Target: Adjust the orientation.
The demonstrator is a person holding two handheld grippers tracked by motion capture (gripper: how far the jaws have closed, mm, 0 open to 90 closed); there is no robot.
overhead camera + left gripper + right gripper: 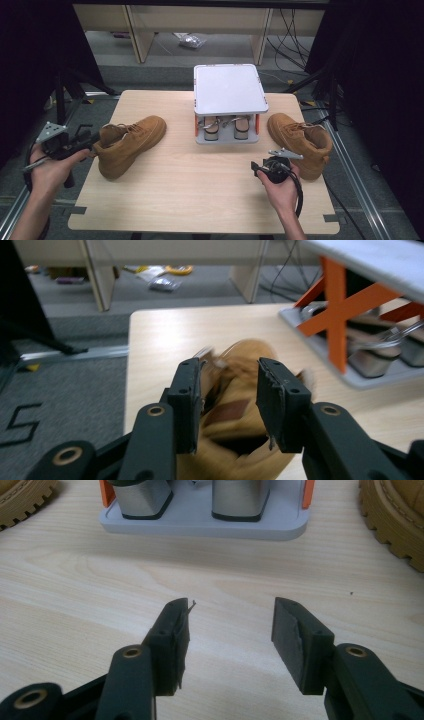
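Item: left gripper (89, 141), at the heel end of the left boot (129, 144), a tan lace-up lying on its sole at the left side of the table (200, 200), toe pointing towards the rack. In the left gripper view the two black jaws stand apart with the boot's collar (235, 410) blurred between them; whether the pads already press on the leather cannot be told, so no firm hold is recorded. Item: right gripper (227, 630), jaws spread and empty, hovering over bare tabletop in front of the shoe rack (229, 102). Item: right boot (301, 140), resting just right of the rack, beside the right hand. Item: rack, white-topped with orange struts, lower shelf occupied by a pair of heeled shoes (227, 128). Handling note, as a judgement: the step in hand appears to be taking the left boot by its heel collar. It would go best with one jaw inside the opening and one outside the heel counter, seated deep before closing, since a shallow pinch on soft padded leather may slip when lifted.
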